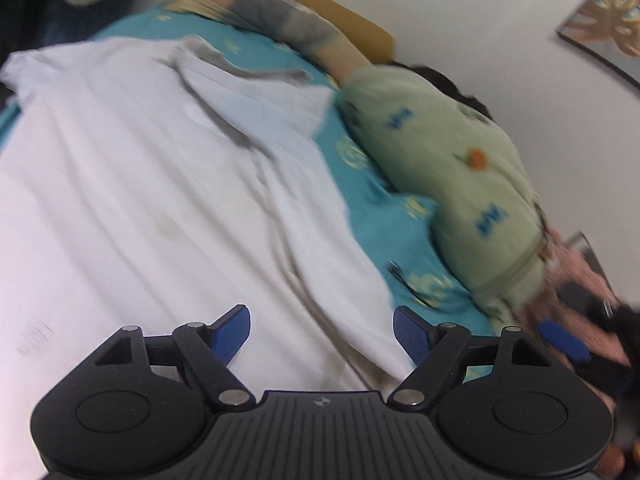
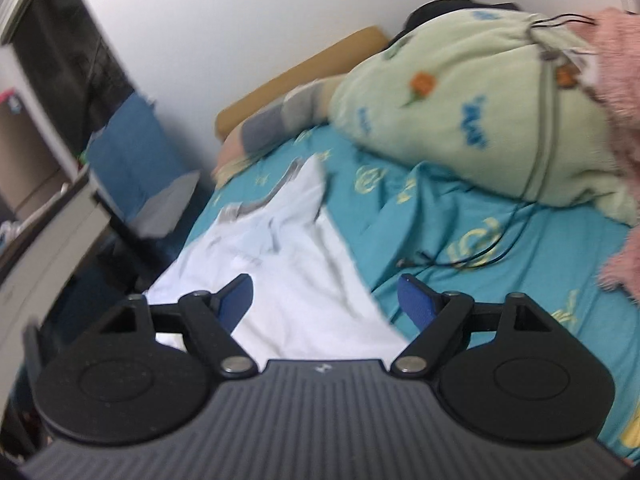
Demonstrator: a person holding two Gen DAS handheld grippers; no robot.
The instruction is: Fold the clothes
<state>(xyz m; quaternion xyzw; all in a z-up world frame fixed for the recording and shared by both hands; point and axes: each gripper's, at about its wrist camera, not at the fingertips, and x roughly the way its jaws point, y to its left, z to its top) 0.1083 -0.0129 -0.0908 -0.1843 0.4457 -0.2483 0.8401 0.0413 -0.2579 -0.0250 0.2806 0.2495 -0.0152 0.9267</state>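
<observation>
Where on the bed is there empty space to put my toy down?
A bare strip of teal sheet runs between the white shirt and the green pillow, though a thin black cable lies there. The head of the bed is crowded.

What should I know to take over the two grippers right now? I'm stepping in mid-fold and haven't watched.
Left gripper: jaws open, nothing between them, over the white garment.
Right gripper: jaws open, empty, above the same garment's edge.
The white garment lies spread on the teal bedsheet, wrinkled, grey-trimmed end toward the headboard. A green patterned pillow and a thin black cable lie beside it.
Done: garment laid out and released; the blur hides how far it is folded.
Left: smooth it, fold it, set it aside.
</observation>
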